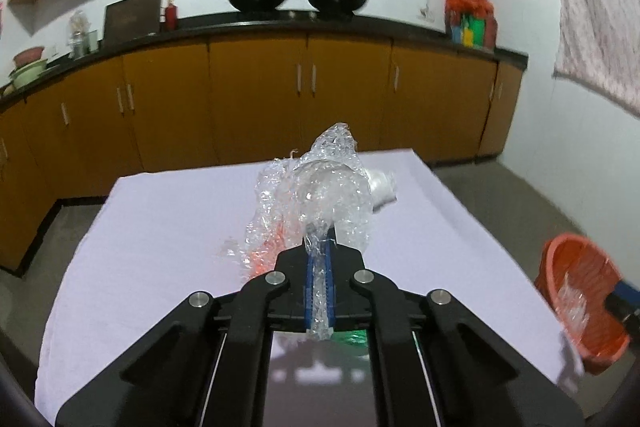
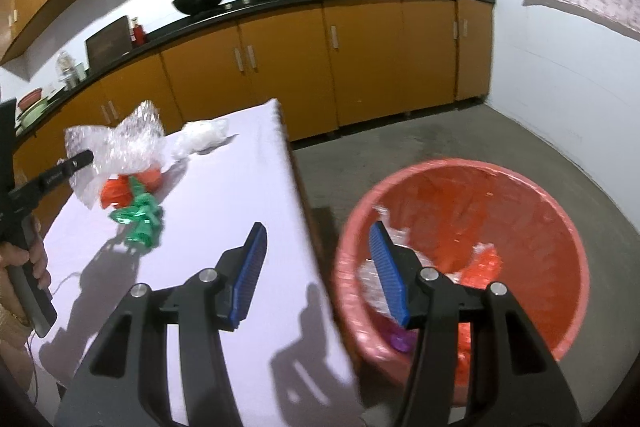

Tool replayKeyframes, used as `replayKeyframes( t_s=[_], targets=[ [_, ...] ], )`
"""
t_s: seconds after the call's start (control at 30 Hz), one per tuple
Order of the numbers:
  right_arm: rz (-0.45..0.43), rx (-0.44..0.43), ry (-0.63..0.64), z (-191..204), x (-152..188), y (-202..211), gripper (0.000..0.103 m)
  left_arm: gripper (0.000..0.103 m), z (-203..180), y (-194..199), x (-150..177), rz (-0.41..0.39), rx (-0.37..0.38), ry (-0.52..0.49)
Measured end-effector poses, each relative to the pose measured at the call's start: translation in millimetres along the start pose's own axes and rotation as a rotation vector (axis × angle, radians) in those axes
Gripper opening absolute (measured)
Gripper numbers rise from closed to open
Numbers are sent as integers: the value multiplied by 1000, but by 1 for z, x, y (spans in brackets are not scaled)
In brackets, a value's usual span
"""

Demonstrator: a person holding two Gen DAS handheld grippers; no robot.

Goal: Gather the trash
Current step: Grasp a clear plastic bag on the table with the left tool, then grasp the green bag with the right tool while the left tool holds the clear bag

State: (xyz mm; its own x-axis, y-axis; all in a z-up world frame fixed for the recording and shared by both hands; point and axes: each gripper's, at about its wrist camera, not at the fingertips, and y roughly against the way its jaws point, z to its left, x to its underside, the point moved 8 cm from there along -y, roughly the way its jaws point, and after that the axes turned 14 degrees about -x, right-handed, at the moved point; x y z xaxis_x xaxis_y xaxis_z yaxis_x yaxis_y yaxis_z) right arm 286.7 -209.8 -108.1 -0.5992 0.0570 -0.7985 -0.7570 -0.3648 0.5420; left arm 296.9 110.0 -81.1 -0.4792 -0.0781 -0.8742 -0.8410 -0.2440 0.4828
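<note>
One clear wrap [image 1: 320, 195] between left claw [image 1: 319, 255] pads.

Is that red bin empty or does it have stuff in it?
Partly filled: the red bin already holds clear plastic, red scraps and a purple piece.

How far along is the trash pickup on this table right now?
Done: some wrappers already lie in the red bin. In hand: the left tool is shut on the clear plastic wrap; the right tool is open and empty. Left: red scrap, green scrap and white plastic on the table.
</note>
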Motion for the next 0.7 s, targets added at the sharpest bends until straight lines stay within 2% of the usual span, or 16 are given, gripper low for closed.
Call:
replayKeyframes(
  t_s=[0.27,0.57,0.7],
  targets=[
    [41,-119,70,69,-7,-40,53,5,68,17,-11,-41,-71,87],
    [159,-249,131,144,7,-110,52,5,131,7,13,4,-173,120],
    [217,-266,157,166,15,-139,46,5,145,4,21,16,-193,118]
  ],
)
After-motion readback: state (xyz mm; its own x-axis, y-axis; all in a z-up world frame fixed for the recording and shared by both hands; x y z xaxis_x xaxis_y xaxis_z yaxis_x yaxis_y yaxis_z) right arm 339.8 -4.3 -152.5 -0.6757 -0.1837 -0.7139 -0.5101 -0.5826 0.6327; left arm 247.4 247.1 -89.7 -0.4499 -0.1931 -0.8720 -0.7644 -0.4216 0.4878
